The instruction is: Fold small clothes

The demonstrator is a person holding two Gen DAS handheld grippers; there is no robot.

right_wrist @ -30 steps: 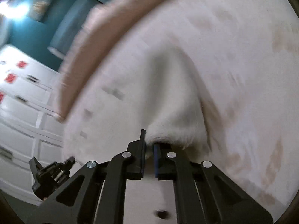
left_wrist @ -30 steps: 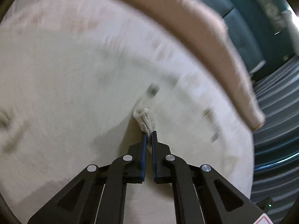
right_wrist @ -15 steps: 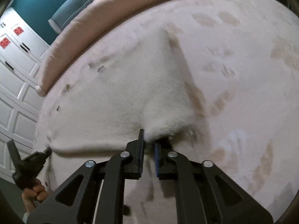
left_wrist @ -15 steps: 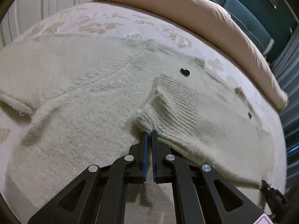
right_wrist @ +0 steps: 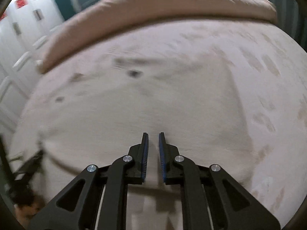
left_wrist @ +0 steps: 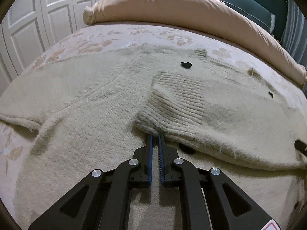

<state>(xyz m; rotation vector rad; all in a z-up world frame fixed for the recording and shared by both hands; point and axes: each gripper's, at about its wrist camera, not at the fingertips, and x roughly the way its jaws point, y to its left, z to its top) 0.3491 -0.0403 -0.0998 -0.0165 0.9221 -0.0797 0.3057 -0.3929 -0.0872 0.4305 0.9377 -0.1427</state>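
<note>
**Inspector:** Status of the garment?

**Assessor:** A cream knitted cardigan lies flat on the bed, neck toward the rolled duvet at 12 o'clock. One sleeve is folded across the chest. Its ribbed cuff rests just below a black button.

**Inspector:** Jaws?

**Assessor:** The left gripper has just been opening its jaws. They stand slightly parted, with the cuff's edge at their tips and no longer pinched. The right gripper is released and empty, hanging over the cardigan's body; that view is blurred.

**Inspector:** Step in hand?

**Assessor:** By my judgement, the first sleeve is being let go after its fold. The other sleeve, at 9 o'clock in the left wrist view, lies spread out.

**Inspector:** Next requirement?

**Assessor:** Probably draw the left jaws back clear of the cuff without dragging it. Then take the spread sleeve near its cuff and lay it across the chest.
</note>
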